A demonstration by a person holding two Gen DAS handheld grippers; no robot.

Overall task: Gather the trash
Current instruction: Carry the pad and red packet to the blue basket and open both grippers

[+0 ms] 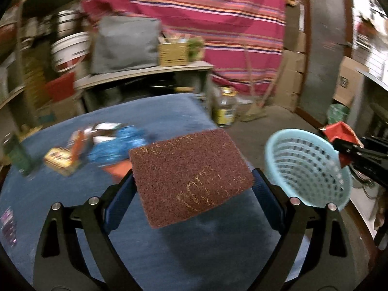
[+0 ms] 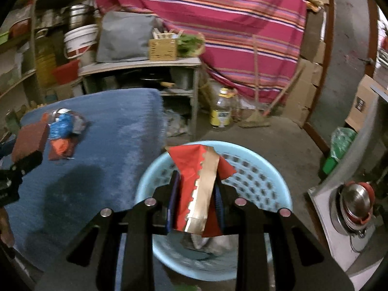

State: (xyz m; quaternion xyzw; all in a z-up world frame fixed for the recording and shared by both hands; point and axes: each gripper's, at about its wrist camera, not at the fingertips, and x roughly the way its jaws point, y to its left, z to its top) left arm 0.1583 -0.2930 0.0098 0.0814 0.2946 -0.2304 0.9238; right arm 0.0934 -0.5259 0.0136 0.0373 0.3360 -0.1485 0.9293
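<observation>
Blue tabletop (image 1: 169,254), more trash at 10 o'clock. We pinch pad (image 1: 189,177) left, wrapper (image 2: 196,189) right over basket (image 2: 266,189); next, spread right fingers.

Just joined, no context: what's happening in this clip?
Trash collection with two handheld grippers. The right gripper holds a red and gold wrapper over the light blue basket. The left gripper grips a brown scouring pad above the blue tabletop. More wrappers remain on it.
</observation>
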